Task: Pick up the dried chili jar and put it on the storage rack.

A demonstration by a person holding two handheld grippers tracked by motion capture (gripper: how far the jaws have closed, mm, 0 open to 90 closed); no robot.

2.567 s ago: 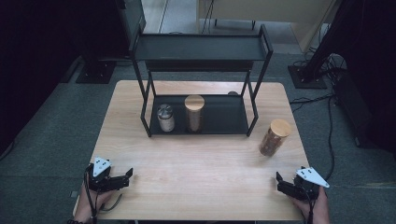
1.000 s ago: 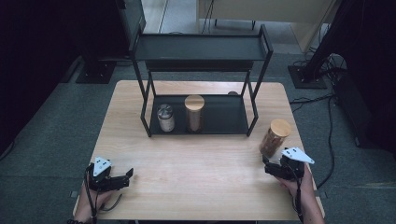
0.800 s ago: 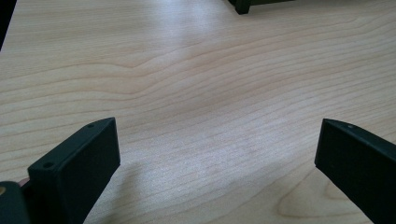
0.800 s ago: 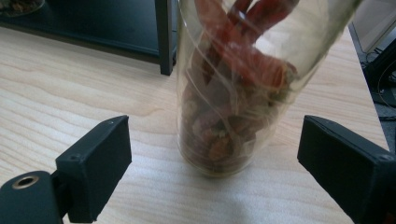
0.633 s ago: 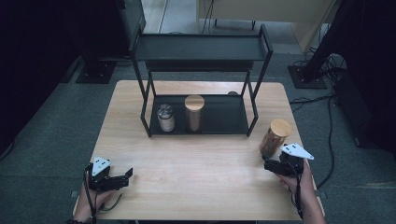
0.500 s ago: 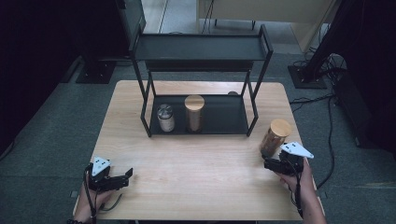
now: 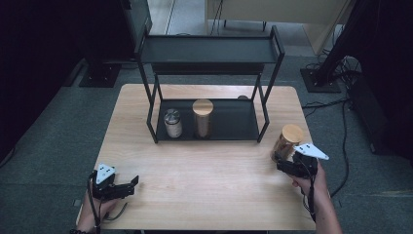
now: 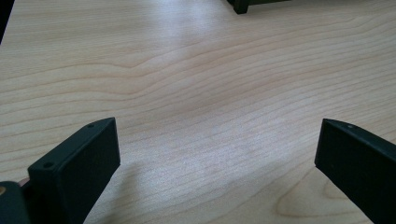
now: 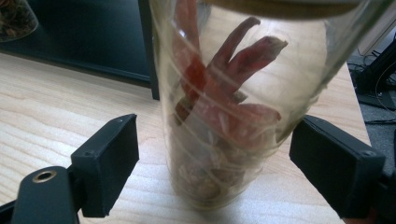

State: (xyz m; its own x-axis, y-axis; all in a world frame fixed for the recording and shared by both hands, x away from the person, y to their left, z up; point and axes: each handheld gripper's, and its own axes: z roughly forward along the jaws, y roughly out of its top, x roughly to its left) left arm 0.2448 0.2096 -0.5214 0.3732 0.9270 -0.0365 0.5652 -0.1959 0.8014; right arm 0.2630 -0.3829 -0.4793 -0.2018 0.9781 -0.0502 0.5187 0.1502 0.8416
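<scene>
Standing upright: clear glass jar (image 9: 219, 107), wooden lid, reddish dried pieces inside.

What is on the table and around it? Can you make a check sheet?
Surface: wooden table, bare at the front.
Job's things: glass jar with wooden lid, red dried pieces inside, standing at the right edge.
Clutter: black rack; on its lower shelf a small jar and a tall jar.
Claws: right claw astride the jar, jaws just closing, gaps at both pads; left claw open over bare wood.
Cables: cords on the floor, right.
Surroundings: grey carpet, dark stands.
</scene>
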